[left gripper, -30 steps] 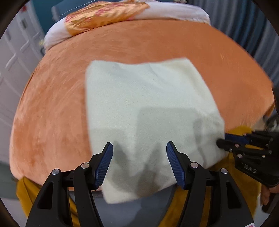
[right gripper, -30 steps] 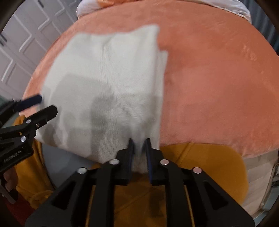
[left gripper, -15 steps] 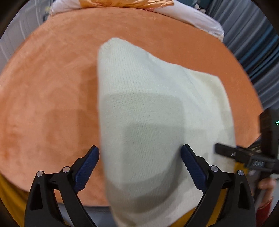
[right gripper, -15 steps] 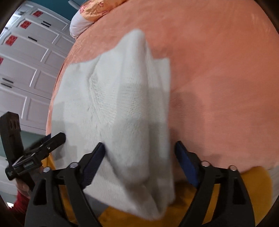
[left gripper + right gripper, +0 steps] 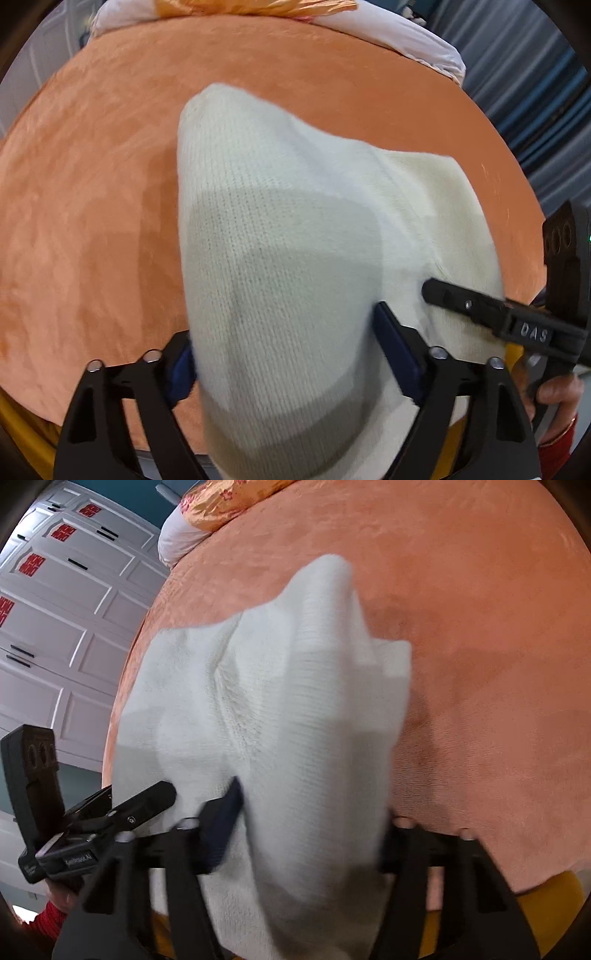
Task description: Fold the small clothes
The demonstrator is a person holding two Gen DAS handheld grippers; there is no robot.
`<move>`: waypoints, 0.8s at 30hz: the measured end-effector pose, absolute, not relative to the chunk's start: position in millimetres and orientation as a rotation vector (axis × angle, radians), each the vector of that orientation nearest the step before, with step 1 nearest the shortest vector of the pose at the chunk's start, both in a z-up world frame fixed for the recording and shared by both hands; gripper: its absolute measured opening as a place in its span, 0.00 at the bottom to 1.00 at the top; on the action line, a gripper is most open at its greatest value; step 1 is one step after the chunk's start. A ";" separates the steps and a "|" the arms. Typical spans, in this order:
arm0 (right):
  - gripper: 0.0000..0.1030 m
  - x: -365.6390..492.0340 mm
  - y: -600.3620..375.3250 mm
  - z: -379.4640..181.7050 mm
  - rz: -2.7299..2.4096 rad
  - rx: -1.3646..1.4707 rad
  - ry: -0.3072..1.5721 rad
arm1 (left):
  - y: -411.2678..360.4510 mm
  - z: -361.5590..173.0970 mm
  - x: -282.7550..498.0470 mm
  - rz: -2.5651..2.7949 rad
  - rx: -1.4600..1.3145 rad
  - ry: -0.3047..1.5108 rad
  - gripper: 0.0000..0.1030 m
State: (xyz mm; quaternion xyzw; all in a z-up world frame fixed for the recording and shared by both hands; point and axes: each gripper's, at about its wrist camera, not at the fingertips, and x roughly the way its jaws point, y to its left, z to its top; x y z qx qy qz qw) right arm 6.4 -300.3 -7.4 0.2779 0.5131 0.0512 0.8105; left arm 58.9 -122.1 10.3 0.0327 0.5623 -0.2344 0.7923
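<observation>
Clearly spread wide, both: left gripper (image 5: 284, 354) and right gripper (image 5: 314, 834), jaws apart, straddling cream knitted garment (image 5: 295, 258) draped over orange velvety bed cover (image 5: 92, 203). Probably soft, light, floppy; best pinched at near hem corners.

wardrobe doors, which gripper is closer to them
Left. The left gripper is at the edge of the white knit garment nearest the wardrobe doors; the right gripper straddles the garment farther from them.
</observation>
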 end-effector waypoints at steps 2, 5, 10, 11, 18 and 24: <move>0.39 2.8 -300.3 -0.1 0.103 0.591 1.086 | -124.0 17.0 57.6 -0.514 0.090 1.202 0.65; 0.39 2.4 -290.7 10.1 0.080 0.540 1.086 | -128.2 27.7 56.2 -0.532 0.134 1.189 0.58; 0.42 9.1 -293.3 1.1 0.048 0.538 1.128 | -120.9 22.2 59.0 -0.543 0.136 1.202 0.58; 0.43 10.5 -293.6 -0.7 0.047 0.537 1.135 | -123.4 21.2 59.8 -0.544 0.139 1.199 0.58; 0.49 16.8 -305.1 -17.5 0.078 0.618 1.148 | -126.0 8.5 64.3 -0.531 0.120 1.201 0.69; 0.35 3.8 -290.1 26.7 0.097 0.572 1.049 | -110.8 27.4 68.9 -0.589 0.023 1.193 0.49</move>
